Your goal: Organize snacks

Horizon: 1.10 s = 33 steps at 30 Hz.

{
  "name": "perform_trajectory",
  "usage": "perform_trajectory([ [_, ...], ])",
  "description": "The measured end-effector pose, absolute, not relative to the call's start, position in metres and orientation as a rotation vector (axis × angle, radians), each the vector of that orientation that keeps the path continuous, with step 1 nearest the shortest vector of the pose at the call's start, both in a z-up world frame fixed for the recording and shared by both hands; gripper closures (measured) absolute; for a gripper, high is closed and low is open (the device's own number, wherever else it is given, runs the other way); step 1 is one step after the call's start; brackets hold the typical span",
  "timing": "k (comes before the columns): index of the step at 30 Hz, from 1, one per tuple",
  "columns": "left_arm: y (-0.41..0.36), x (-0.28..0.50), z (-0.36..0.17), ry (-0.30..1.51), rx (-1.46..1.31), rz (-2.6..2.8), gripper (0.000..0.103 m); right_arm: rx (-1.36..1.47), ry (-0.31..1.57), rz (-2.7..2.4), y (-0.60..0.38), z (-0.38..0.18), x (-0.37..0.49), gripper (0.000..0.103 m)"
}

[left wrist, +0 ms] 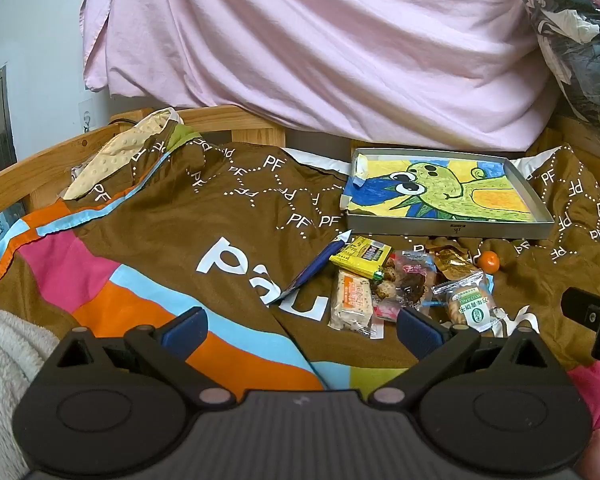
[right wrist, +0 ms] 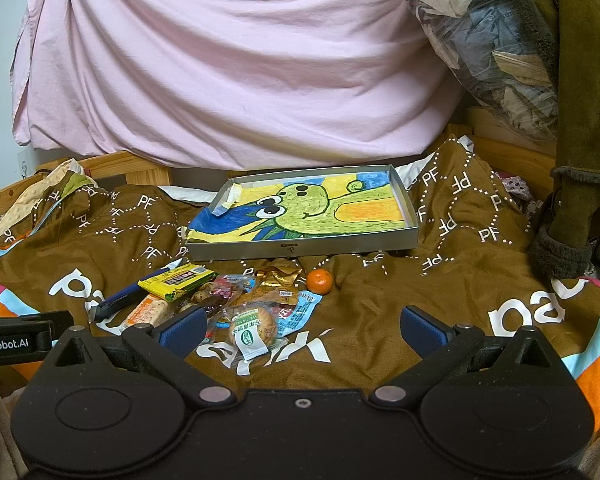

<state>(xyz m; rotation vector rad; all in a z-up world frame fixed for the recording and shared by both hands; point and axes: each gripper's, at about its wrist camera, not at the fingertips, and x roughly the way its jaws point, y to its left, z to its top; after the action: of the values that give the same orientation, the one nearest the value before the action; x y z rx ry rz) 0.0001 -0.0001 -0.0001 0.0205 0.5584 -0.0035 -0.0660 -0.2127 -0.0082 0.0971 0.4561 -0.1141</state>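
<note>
A heap of wrapped snacks (left wrist: 400, 284) (right wrist: 220, 300) lies on the brown printed blanket in front of a shallow grey metal tray (left wrist: 452, 230) (right wrist: 300, 249) lined with a green cartoon drawing. The heap holds a yellow packet (left wrist: 360, 258) (right wrist: 176, 278), a pale cracker bar (left wrist: 352, 300), a biscuit in clear wrap with a green label (left wrist: 468, 306) (right wrist: 252, 332), a gold wrapper (right wrist: 278, 276) and a dark blue packet (left wrist: 316, 268). A small orange (left wrist: 489, 261) (right wrist: 319, 281) sits to the right of the heap. My left gripper (left wrist: 302, 330) and right gripper (right wrist: 302, 330) both hover open and hold nothing, just short of the heap.
A pink sheet (right wrist: 228, 72) hangs behind the tray over a wooden bed frame (left wrist: 40, 160). Bagged clothes (right wrist: 492, 32) and a brown fleece garment (right wrist: 580, 160) crowd the right side. A white fleece (left wrist: 8, 352) lies at the near left.
</note>
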Motion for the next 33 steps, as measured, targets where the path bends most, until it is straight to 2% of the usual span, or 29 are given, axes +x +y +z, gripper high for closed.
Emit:
perform_trajectory([
  [33, 0.0007, -0.0008, -0.0012, 0.566, 0.025, -0.001, 0.0, 0.099, 0.46, -0.111, -0.2138, -0.0093, -0.0654, 0.001],
])
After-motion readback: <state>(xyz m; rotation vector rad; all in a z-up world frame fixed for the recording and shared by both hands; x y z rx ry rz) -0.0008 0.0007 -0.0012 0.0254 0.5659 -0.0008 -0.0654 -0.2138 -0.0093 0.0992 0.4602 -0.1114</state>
